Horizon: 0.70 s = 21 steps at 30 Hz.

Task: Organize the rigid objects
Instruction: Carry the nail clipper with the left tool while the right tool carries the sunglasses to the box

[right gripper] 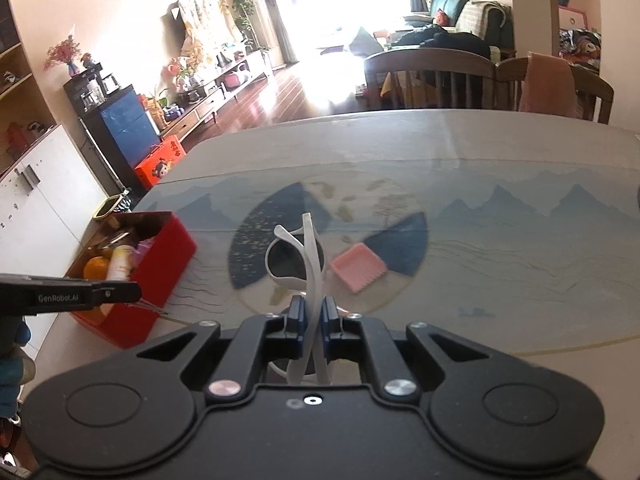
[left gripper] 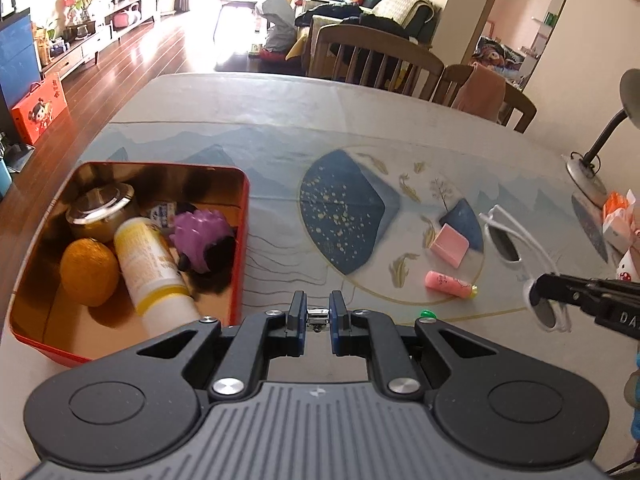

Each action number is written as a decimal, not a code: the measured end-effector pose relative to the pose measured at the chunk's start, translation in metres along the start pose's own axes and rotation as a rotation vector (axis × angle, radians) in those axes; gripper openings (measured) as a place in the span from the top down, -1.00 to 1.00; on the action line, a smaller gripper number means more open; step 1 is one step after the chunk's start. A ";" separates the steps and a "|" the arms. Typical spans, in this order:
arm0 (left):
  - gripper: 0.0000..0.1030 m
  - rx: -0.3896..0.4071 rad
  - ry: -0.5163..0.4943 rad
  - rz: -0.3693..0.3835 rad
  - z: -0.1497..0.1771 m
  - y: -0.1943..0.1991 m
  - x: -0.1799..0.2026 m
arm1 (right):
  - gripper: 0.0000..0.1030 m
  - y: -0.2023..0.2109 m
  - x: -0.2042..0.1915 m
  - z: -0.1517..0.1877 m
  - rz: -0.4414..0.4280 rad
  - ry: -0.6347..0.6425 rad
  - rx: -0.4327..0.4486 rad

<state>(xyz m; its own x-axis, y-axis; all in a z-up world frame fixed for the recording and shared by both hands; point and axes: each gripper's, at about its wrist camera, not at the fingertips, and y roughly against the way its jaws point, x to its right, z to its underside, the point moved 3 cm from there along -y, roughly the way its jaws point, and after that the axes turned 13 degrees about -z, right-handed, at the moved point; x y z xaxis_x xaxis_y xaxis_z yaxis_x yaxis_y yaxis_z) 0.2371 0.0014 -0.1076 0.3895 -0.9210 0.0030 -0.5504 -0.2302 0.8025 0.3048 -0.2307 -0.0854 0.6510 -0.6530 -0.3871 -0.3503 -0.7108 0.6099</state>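
We hold white sunglasses (right gripper: 298, 256) in right gripper (right gripper: 313, 320), jaws pinching folded temple arms, glasses lifted clear of table (right gripper: 500, 216). Left gripper (left gripper: 318, 316) jaws pressed nearly together on small metal clip-like piece (left gripper: 317, 313), too small to identify. Red tin (left gripper: 240, 240) sits at table's left, holding orange (left gripper: 89, 272), yellow-white bottle (left gripper: 154, 272), purple spiky toy (left gripper: 200, 232), round metal container (left gripper: 100, 210). Pink dustpan (left gripper: 450, 246) and pink tube (left gripper: 450, 285) lie on table, near each other.

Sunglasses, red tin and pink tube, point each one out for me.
Sunglasses (right gripper: 286, 258): right wrist view, on the dark lens.
Red tin (left gripper: 239, 248): left wrist view, on its right wall.
Pink tube (left gripper: 448, 282): left wrist view, on the middle of its body.
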 end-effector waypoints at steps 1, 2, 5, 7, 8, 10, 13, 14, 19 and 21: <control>0.78 0.003 0.004 0.004 -0.002 0.002 -0.004 | 0.85 -0.001 -0.005 -0.001 -0.001 0.002 0.001; 0.78 0.005 0.007 0.006 -0.003 0.003 -0.007 | 0.85 -0.003 -0.010 -0.002 -0.002 0.006 0.000; 0.78 0.012 0.016 0.013 -0.009 0.008 -0.022 | 0.85 -0.010 -0.027 -0.006 -0.006 0.016 0.002; 0.78 0.017 0.029 0.019 -0.013 0.011 -0.034 | 0.85 -0.015 -0.040 -0.009 -0.009 0.030 0.002; 0.78 0.021 0.033 0.021 -0.015 0.013 -0.039 | 0.85 -0.018 -0.048 -0.011 -0.012 0.036 0.004; 0.78 0.031 0.036 0.023 -0.019 0.015 -0.050 | 0.85 -0.025 -0.061 -0.014 -0.017 0.047 0.008; 0.78 0.044 0.038 0.023 -0.024 0.018 -0.068 | 0.85 -0.036 -0.081 -0.019 -0.026 0.063 0.012; 0.78 0.047 0.036 0.022 -0.025 0.018 -0.073 | 0.85 -0.040 -0.087 -0.020 -0.027 0.069 0.012; 0.78 0.053 0.036 0.015 -0.028 0.019 -0.105 | 0.85 -0.061 -0.118 -0.026 -0.035 0.087 0.012; 0.78 0.050 0.035 0.011 -0.028 0.017 -0.119 | 0.85 -0.070 -0.128 -0.029 -0.037 0.090 0.010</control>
<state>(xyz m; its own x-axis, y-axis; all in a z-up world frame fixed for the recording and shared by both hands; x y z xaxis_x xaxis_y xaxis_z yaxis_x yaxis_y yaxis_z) 0.2025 0.1155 -0.0777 0.4086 -0.9121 0.0334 -0.5910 -0.2365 0.7712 0.2653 -0.0898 -0.0583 0.7211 -0.6007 -0.3452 -0.3314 -0.7366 0.5895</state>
